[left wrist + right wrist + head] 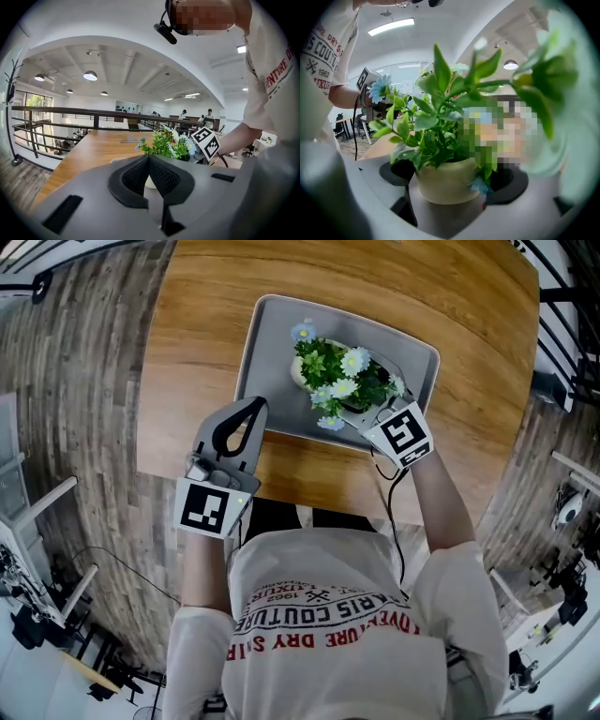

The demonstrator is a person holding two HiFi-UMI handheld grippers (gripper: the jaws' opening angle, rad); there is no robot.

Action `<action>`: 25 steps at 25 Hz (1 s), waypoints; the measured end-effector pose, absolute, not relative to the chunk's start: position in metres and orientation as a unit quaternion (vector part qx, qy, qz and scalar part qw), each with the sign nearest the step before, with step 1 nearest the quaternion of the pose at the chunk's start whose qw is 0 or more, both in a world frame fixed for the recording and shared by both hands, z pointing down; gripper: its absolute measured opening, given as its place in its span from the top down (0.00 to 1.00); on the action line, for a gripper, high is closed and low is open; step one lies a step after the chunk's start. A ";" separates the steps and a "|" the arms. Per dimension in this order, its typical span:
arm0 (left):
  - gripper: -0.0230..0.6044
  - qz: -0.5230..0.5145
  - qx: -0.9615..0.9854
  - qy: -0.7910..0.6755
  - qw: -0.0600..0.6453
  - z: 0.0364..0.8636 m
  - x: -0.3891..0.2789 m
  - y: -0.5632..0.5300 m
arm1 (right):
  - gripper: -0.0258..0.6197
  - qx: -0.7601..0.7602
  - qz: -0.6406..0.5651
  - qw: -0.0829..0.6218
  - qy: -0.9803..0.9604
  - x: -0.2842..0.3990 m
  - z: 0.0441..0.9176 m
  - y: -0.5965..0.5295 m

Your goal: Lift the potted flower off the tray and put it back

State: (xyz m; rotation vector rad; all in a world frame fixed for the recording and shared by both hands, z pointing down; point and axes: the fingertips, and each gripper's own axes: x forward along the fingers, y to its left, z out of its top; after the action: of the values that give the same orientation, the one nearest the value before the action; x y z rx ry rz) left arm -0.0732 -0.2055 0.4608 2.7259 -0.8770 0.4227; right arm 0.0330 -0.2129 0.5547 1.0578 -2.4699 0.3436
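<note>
Right gripper is in on the potted flower from the tray's near right corner. In the right gripper view its fingers are spread wide with the pot squarely between them, dark pads close against its wall on either side. I read that as a hold on the pot, taken low under the foliage, and that makes sense to me: leaves give way, the pot won't. The plant sits right of the tray's middle. Whether its base rests on the tray or hangs just clear, I can't tell from here.

Left gripper hovers at the tray's near left rim with its fingers pressed together on nothing. My guess is it's parked there to stay out of the way, since one gripper is enough for a pot this shape.

The pot is cream, matte and round, narrowing a little toward the base, so the pads have a curved wall to bite on. The leaves are glossy green with white and pale blue daisy heads, stiff-looking, probably artificial. The tray is grey and smooth with rounded corners and a shallow raised lip, and I'd expect the pot to skid on it if set down crooked. The surface is warm wood with a long grain. The left pads show a fine ribbed black texture, made for grip
</note>
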 end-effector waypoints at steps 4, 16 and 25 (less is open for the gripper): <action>0.94 0.149 0.934 -0.300 0.122 0.463 -0.071 -0.206 | 0.22 0.379 0.120 0.207 -0.894 0.032 0.557 -0.214; 0.94 0.136 0.943 -0.289 0.093 0.445 -0.067 -0.199 | 0.22 0.449 0.103 0.186 -0.868 0.057 0.531 -0.203; 0.94 0.114 0.956 -0.264 0.052 0.399 -0.051 -0.174 | 0.23 0.515 0.087 0.175 -0.835 0.083 0.455 -0.160</action>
State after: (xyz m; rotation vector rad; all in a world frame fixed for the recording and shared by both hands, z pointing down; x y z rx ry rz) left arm -0.0507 -0.1741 0.3985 2.9081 -0.8021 0.3478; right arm 0.0833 -0.1602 0.4550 1.4589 -2.3658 0.2455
